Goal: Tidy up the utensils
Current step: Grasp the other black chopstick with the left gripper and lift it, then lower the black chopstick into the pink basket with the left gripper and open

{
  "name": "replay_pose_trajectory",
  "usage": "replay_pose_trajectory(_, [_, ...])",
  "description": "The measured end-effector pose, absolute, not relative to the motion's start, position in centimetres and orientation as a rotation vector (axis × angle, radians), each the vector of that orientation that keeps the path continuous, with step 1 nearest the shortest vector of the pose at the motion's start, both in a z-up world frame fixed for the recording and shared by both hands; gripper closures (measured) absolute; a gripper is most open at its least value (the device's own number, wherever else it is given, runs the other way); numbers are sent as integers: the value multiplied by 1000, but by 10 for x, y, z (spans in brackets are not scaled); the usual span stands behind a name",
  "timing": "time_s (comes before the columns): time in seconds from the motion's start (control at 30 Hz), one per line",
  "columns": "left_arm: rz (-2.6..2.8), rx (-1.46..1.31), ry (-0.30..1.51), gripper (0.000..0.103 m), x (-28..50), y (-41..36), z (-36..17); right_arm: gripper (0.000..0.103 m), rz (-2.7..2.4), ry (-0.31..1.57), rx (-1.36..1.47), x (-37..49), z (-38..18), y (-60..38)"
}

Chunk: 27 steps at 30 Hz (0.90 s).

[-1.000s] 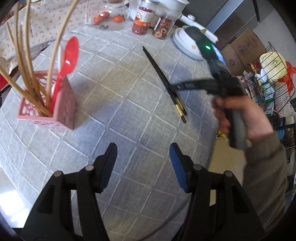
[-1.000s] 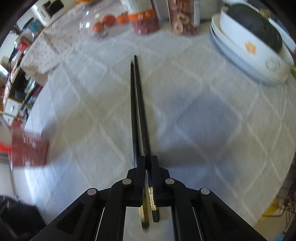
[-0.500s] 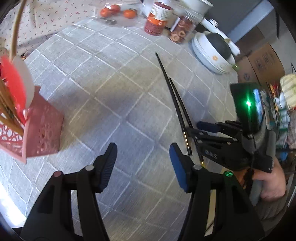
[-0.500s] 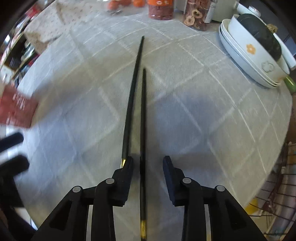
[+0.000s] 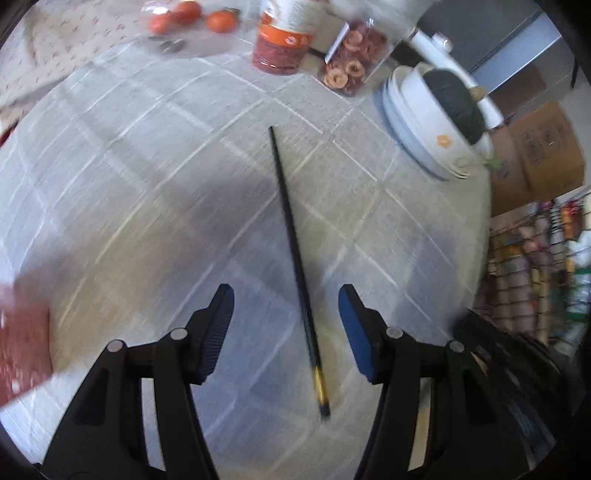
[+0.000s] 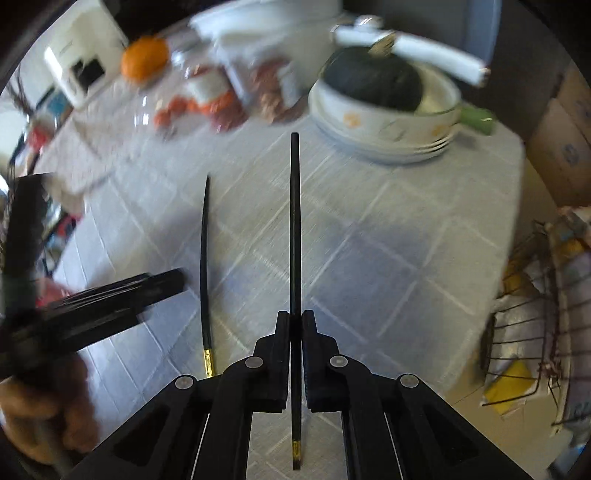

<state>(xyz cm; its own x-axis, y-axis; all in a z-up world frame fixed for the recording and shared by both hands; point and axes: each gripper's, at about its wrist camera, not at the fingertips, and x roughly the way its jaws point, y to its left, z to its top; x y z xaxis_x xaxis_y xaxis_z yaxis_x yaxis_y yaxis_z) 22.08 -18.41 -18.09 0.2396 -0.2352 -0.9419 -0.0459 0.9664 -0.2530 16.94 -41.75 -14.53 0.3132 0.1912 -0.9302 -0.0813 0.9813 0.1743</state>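
Observation:
One black chopstick with a gold band near its end lies on the grey checked tablecloth. My left gripper hangs open just above it, the chopstick running between its fingers without touching them. My right gripper is shut on a second black chopstick, lifted off the cloth and pointing away from me. In the right wrist view the lying chopstick is to the left, with my left gripper blurred beside it. A corner of the red utensil holder shows at the left edge.
At the table's far side stand stacked white dishes holding a dark squash, two jars and tomatoes. Cardboard boxes and a wire rack stand beyond the right edge.
My right gripper opened around the pair, then shut on one chopstick and lifted it. My left gripper swung from the red holder over to the chopstick left on the cloth.

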Motion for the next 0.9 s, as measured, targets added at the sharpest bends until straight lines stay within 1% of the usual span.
replay_pose_trajectory(0.07, [-96,-227,1333,43,237,-192,-189,97,173,1183,94,166,-138,-403])
replay_pose_trajectory(0.1, [-88,-216,1338,51,243,-195,-194,97,172,1165,99,166,-134,-399])
replay_pose_trajectory(0.13, [-77,-168,1359,76,247,-202,-202,97,170,1143,114,166,-128,-397])
replay_pose_trajectory(0.2, [-28,-50,1320,95,243,-211,-199,97,164,1108,127,171,-118,-394])
replay_pose_trajectory(0.27, [-93,-80,1338,96,235,-212,-198,97,161,1077,133,174,-113,-387])
replay_pose_trajectory(0.3, [-111,-97,1311,96,229,-209,-191,97,159,1064,144,174,-110,-388])
replay_pose_trajectory(0.43, [-243,-80,1068,97,188,-201,-136,97,146,1015,158,172,-104,-387])
replay_pose_trajectory(0.53, [-329,-119,908,97,152,-183,-102,97,153,969,171,173,-94,-383])
replay_pose_trajectory(0.7, [-347,-195,749,97,123,-152,-70,97,171,919,152,166,-78,-366])
replay_pose_trajectory(0.9, [-336,-274,493,97,83,-97,-25,97,206,872,120,155,-60,-341])
